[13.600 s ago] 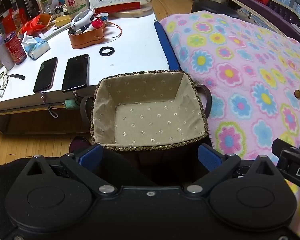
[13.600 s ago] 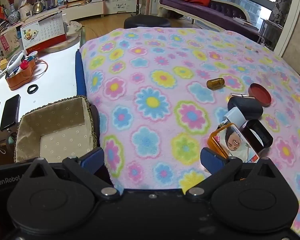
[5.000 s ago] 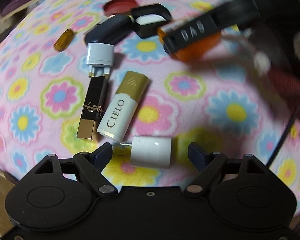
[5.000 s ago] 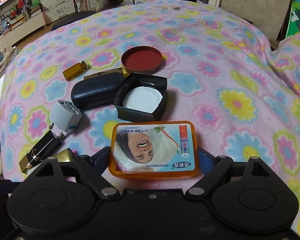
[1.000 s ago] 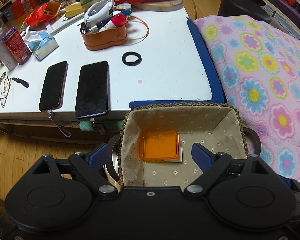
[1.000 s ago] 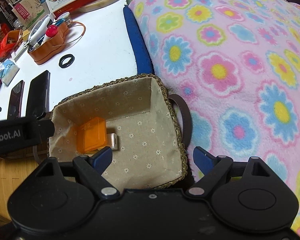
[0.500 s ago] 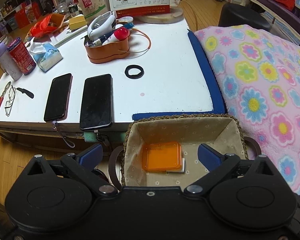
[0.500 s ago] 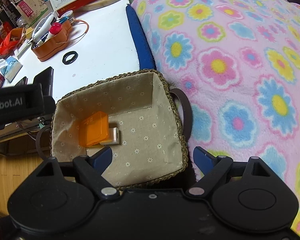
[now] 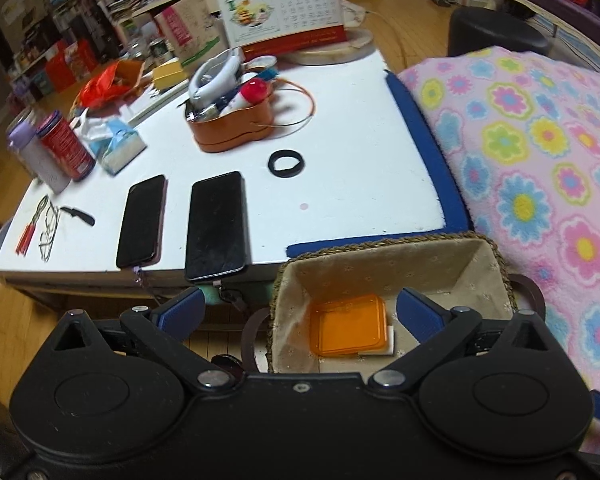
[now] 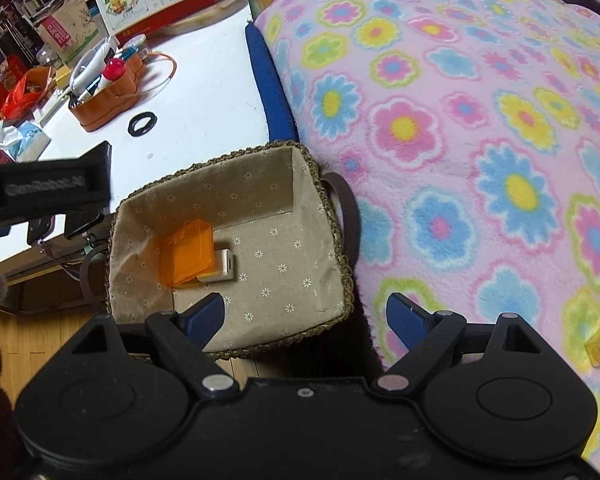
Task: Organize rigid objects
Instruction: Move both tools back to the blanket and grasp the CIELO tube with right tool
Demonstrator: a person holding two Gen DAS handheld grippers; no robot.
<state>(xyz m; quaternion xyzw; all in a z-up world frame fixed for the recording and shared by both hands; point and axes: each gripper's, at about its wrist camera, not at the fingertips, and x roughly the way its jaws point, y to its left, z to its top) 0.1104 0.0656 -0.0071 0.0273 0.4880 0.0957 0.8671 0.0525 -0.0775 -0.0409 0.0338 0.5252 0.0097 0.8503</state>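
L gripper (image 9: 298, 314) hangs over the near edge of the square woven basket w/ daisy-print beige lining (image 9: 384, 264); jaws spread wide, nothing between them. Just ahead of its jaws, inside the basket, lies the flat orange translucent plastic box (image 9: 350, 330), resting partly on a small white rectangular block (image 9: 384, 346) that peeks out at its R edge.

R gripper (image 10: 306, 316) is above the basket's near rim (image 10: 336, 216), jaws also wide apart and empty. From here the orange box (image 10: 188, 254) sits ahead-left of the jaws, leaning toward the basket's left wall, white block (image 10: 222, 266) touching it on the side nearer the jaws. L gripper's black body shows far left in this view.

Ahead of both jaws: white table (image 9: 340, 128) w/ two black phones (image 9: 216, 226) side by side, a black ring (image 9: 286, 163), an orange-brown leather organiser tray (image 9: 232, 130) and a desk calendar (image 9: 280, 14). Right of the jaws spreads the pink flower-print fleece blanket (image 10: 480, 128) on the bed, basket pressed against its edge.
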